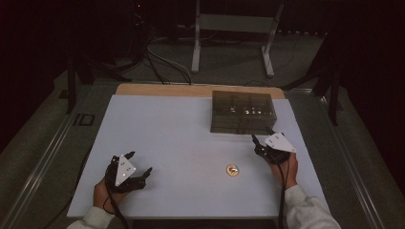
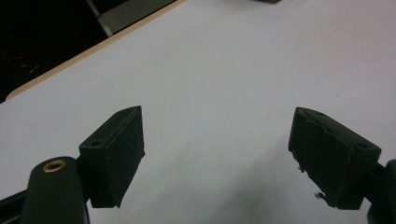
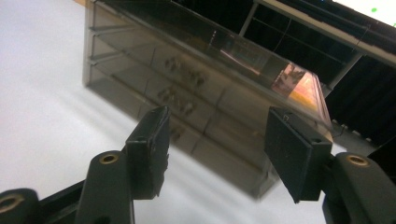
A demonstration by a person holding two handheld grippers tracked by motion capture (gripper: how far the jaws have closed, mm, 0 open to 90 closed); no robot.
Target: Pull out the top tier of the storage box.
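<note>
Your left gripper [image 1: 142,162] rests on the table [image 1: 181,138] at its near left, jaws wide and empty. A small round token [image 1: 232,170] lies right of centre. Your right gripper [image 1: 261,136], jaws partly open and empty, points at the smoky drawer box [image 1: 242,111] at the far right.

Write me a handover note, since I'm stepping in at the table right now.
Left gripper: open, holding nothing, low over the near left of the table.
Right gripper: jaws apart, nothing between them, aimed at the drawer box at the far right.
Small round disc: lies on the table, near the right hand.
Done: nothing visible; the drawers look closed.
Left: probably opening a drawer.
</note>
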